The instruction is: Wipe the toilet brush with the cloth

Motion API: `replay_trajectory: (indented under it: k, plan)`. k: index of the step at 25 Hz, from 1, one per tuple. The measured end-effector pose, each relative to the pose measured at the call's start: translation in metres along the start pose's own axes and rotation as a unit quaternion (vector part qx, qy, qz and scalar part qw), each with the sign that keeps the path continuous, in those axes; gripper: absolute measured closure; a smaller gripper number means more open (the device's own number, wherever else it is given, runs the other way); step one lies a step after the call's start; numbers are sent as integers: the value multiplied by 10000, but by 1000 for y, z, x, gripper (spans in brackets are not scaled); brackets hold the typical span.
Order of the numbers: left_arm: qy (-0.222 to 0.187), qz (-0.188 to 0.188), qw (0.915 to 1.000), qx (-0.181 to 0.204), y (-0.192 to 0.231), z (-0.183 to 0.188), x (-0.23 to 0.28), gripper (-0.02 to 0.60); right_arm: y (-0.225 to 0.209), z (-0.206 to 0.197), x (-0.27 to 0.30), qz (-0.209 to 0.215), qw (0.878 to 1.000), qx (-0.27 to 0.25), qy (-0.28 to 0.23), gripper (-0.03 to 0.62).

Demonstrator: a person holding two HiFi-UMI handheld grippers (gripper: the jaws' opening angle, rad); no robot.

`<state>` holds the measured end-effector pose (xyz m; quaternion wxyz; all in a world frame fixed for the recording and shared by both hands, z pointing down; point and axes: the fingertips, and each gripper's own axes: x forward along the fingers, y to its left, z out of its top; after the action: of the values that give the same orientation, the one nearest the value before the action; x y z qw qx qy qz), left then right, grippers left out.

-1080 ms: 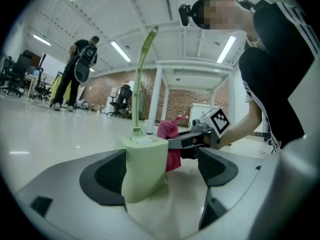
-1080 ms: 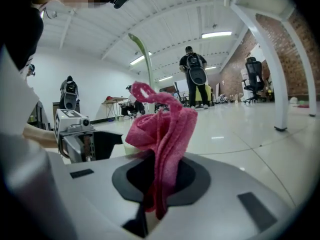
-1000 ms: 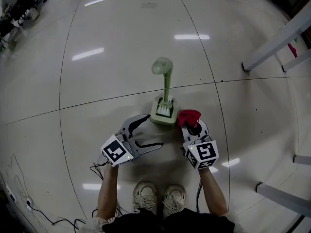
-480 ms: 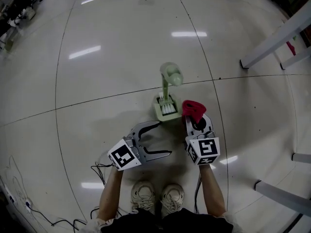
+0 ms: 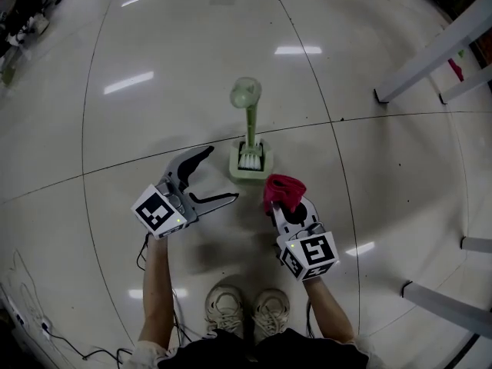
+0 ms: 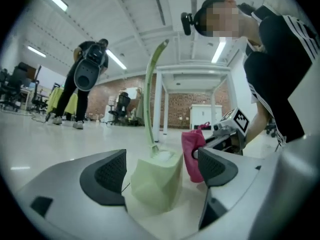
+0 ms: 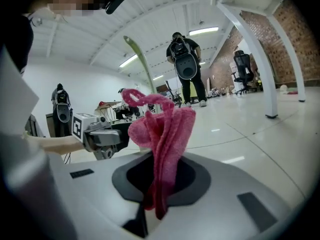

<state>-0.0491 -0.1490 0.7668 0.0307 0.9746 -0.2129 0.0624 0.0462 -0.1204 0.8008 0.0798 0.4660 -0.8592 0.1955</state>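
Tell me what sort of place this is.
Likely a large lab or workshop hall, not a bathroom: a wide glossy floor, a brick wall, an office chair and another person carrying equipment.

No readable text, label, brand or number shows in any view.

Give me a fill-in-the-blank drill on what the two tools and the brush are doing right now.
The right tool is shut on the red ____.
The left tool holds nothing; its jaws are ____.
The toilet brush stands in a pale ____ holder on the floor.
Missing words: cloth; open; green.
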Motion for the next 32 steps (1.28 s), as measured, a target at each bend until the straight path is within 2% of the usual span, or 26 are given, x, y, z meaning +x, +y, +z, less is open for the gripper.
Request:
replay_trajectory:
  k: [5, 11, 17, 23, 27, 32]
  plan:
    - [661, -752, 9947, 252, 11, -16, 25, 156, 21, -6, 11, 243, 9996, -66, 160, 563]
    - [669, -1211, 9899, 296, 4, -13, 42, 158, 16, -6, 21, 241, 9994, -146, 221, 563]
    - [503, -1268, 9907, -18, -18, -13, 32, 158, -13, 2, 23, -158, 9994, -236, 176, 562]
    - [351, -1476, 9883, -162, -61, -11, 27, 158, -47, 17, 37, -396, 9979, -503, 103, 563]
    - [235, -1525, 9875, -337, -81, -11, 30, 158, -55, 26, 54, -227, 9975, -671, 0, 563]
    - [175, -1400, 9888, -489, -83, -15, 34, 158, -58, 32, 73, 306, 9978, -582, -11, 563]
